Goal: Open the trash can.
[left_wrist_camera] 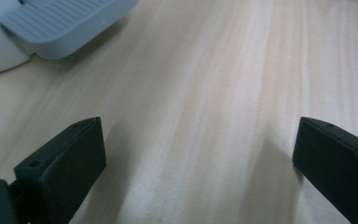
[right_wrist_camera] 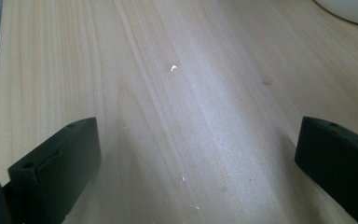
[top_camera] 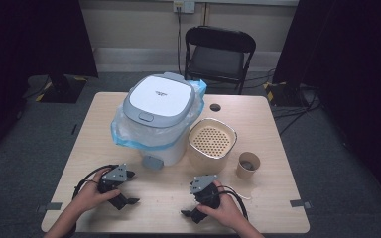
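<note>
Both grippers are resting wide open and empty on the near table [top_camera: 278, 208]: left gripper [top_camera: 129, 201], right gripper [top_camera: 187, 214]. Nothing is started; next probably calls for reaching the bin [top_camera: 156, 119].

High view looked down over the table [top_camera: 273, 144]; both gripper views skimmed that tabletop close up.
</note>
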`<action>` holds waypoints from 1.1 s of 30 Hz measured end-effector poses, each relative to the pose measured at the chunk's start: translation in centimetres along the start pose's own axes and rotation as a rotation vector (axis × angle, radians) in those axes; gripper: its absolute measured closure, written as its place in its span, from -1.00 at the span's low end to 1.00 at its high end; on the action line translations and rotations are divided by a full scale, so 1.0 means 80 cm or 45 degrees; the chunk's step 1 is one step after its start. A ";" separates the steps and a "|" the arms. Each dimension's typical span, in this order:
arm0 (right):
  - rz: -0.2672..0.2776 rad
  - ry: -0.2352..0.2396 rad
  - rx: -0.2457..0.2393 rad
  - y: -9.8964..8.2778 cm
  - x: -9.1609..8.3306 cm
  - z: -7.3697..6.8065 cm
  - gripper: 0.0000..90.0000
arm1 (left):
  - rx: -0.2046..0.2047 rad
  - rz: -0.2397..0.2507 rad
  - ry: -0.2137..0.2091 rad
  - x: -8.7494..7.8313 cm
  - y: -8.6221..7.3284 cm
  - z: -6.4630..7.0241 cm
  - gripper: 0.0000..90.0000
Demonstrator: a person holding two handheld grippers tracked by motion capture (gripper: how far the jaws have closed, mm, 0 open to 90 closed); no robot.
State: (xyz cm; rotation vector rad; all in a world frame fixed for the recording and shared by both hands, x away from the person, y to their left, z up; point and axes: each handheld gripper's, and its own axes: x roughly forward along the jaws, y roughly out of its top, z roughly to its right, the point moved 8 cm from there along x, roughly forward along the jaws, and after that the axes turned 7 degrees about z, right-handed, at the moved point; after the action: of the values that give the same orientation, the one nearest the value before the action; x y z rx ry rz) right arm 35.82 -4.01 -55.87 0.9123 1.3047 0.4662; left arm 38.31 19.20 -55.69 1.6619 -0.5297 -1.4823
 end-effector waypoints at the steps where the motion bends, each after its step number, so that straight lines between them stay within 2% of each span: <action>1: 0.000 0.000 0.000 0.000 0.000 0.000 -1.00 | 0.000 0.000 0.000 0.000 0.000 0.000 -0.93; 2: 0.000 0.001 -0.002 0.000 0.000 0.000 -1.00 | 0.000 -0.012 -0.002 -0.002 0.001 0.000 -0.93; 3: -0.001 0.003 -0.004 0.000 0.000 0.000 -1.00 | -0.014 -0.012 -0.011 -0.004 0.003 0.002 -0.82; 4: 0.001 0.005 -0.008 0.000 0.000 0.000 -1.00 | -0.033 0.007 -0.024 -0.006 0.006 0.004 -0.61; 5: 0.000 0.007 -0.010 0.000 0.000 0.001 -1.00 | -0.038 0.006 -0.035 -0.010 0.013 0.006 -0.55; 6: 0.000 0.007 -0.010 0.000 0.000 0.001 -1.00 | -0.038 0.006 -0.035 -0.010 0.013 0.006 -0.71; 8: 0.000 0.008 -0.011 0.000 0.001 0.001 -1.00 | -0.056 0.035 -0.031 -0.015 0.022 0.007 -0.68; 9: -0.001 0.007 -0.009 0.000 0.001 0.001 -1.00 | -0.075 0.056 -0.046 -0.018 0.027 0.008 -0.57; 11: -0.001 0.009 -0.012 0.000 0.001 0.001 -1.00 | -0.119 0.099 -0.050 -0.027 0.041 0.007 -0.65; 12: -0.001 0.009 -0.012 0.000 0.001 0.001 -1.00 | -0.119 0.099 -0.050 -0.027 0.041 0.007 -0.62; 13: -0.001 0.010 -0.013 0.000 0.001 0.001 -1.00 | -0.150 0.132 -0.051 -0.033 0.051 0.005 -0.65; 15: -0.001 0.011 -0.014 0.000 0.001 0.001 -1.00 | -0.165 0.140 -0.033 -0.038 0.055 0.003 -0.65; 16: 0.000 0.015 -0.017 0.001 0.001 0.002 -1.00 | -0.218 0.149 -0.012 -0.043 0.062 0.000 -0.65; 17: -0.001 0.014 -0.018 0.001 0.001 0.002 -1.00 | -0.218 0.149 -0.012 -0.043 0.062 0.000 -0.65; 18: -0.001 0.014 -0.018 0.001 0.001 0.002 -1.00 | -0.241 0.149 -0.007 -0.046 0.066 -0.001 -0.65; 20: -0.002 0.016 -0.018 0.001 0.001 0.002 -1.00 | -0.229 0.154 -0.005 -0.052 0.072 0.000 -0.65; 21: -0.002 0.017 -0.019 0.001 0.001 0.002 -1.00 | -0.222 0.130 0.012 -0.056 0.077 0.001 -0.64; 23: -0.002 0.018 -0.017 0.001 0.001 0.002 -1.00 | -0.236 0.117 0.024 -0.059 0.083 0.001 -0.64; 33: -0.003 0.019 -0.020 0.001 0.001 0.002 -1.00 | -0.221 0.064 0.027 -0.074 0.110 -0.002 -0.50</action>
State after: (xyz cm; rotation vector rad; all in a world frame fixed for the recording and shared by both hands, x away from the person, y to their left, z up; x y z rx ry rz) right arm 36.01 -3.97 -55.89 0.8958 1.3135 0.4817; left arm 38.98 18.81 -45.12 1.5169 -0.4157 -1.4308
